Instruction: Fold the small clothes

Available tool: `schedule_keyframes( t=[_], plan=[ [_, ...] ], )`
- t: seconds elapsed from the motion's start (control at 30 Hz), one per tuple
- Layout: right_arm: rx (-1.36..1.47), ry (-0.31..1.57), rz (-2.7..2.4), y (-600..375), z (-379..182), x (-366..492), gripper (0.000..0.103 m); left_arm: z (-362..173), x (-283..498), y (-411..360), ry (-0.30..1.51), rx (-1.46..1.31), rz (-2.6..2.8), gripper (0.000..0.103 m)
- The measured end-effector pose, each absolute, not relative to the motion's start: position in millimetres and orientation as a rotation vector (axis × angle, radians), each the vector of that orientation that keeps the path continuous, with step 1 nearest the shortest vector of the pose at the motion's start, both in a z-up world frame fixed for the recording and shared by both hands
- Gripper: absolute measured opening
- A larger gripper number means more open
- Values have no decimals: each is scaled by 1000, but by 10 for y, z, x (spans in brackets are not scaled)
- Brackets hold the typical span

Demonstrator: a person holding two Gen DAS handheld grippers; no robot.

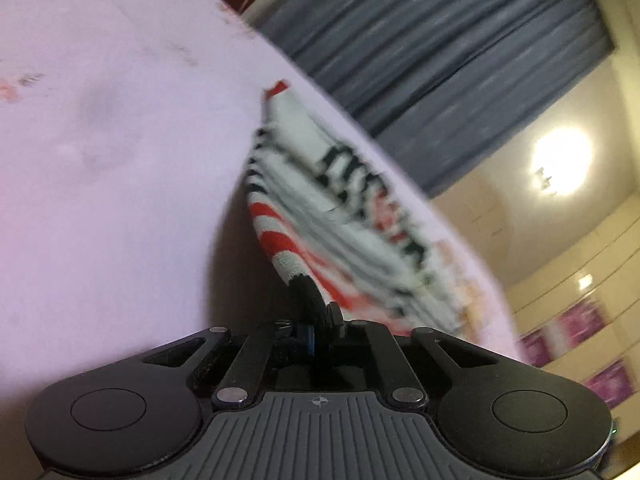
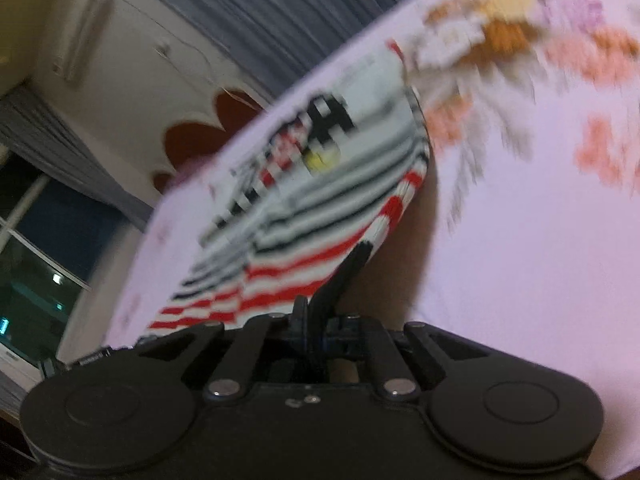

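A small white garment (image 1: 320, 200) with red and black stripes and dark lettering hangs lifted above the pink bedsheet (image 1: 100, 140). My left gripper (image 1: 302, 280) is shut on its striped edge, jaws pressed together. In the right wrist view the same garment (image 2: 320, 208) is stretched out, and my right gripper (image 2: 362, 250) is shut on its red-striped edge. Both views are tilted and blurred. The rest of the garment's lower side is hidden behind its own folds.
The pink floral bedsheet (image 2: 540, 200) fills the space under the garment. Grey curtains (image 1: 420, 40) hang beyond the bed edge. A ceiling lamp (image 1: 560, 164) glows at right. A red and white headboard (image 2: 200, 136) and a dark window (image 2: 32, 272) lie at left.
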State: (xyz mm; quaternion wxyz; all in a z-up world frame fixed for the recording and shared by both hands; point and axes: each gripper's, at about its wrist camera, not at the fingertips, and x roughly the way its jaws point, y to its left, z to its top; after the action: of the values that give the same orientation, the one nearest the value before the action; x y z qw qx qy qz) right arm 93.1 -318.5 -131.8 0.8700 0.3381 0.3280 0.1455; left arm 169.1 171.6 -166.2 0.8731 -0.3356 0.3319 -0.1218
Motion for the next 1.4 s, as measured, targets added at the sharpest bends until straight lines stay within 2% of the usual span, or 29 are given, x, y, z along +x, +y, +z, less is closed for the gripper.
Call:
schedule_keyframes(
  t=[0.07,0.17,0.47,0.63,0.8,0.97,1.13,1.2,1.23,1.27,1.3,1.33,1.37,1.4],
  plan=[
    [696,748,286,-3233,-1427,989,5,-1795,1750,1669,785,-657,-209,5],
    [647,868,257,-3174,-1596,1071,5,-1808,1748,1621,783,-674,-178,5],
    [665,637,310,-3306,-947,1377,5,-1225,1889,1724,600,-729,-203,5],
    [682,535,307,-3416,-609,1977,5,-853,2532,1723,524,-735,-229,5],
    [709,535,284,-3521,-476,2748,5,-743,3489,1666,530,-751,-238,5],
    [746,601,240,-3613,-610,3466,5,-883,4364,1643,619,-751,-233,5],
    [795,712,179,-3632,-994,4211,6,-1157,5031,1594,725,-714,-234,5],
    [818,727,178,-3634,-1140,4421,10,-1221,5160,1602,696,-737,-255,5],
    [830,713,179,-3639,-1187,4492,13,-1257,5231,1613,687,-763,-270,8],
    [834,693,166,-3645,-1229,4561,23,-1298,5285,1624,678,-786,-290,13],
    [833,674,140,-3654,-1257,4614,34,-1325,5325,1621,666,-793,-299,26],
    [834,655,118,-3663,-1274,4658,39,-1339,5355,1616,646,-777,-289,42],
    [832,638,100,-3669,-1286,4684,46,-1334,5368,1613,629,-755,-262,48],
    [826,621,88,-3676,-1290,4702,46,-1319,5365,1634,599,-749,-249,53]
  ],
)
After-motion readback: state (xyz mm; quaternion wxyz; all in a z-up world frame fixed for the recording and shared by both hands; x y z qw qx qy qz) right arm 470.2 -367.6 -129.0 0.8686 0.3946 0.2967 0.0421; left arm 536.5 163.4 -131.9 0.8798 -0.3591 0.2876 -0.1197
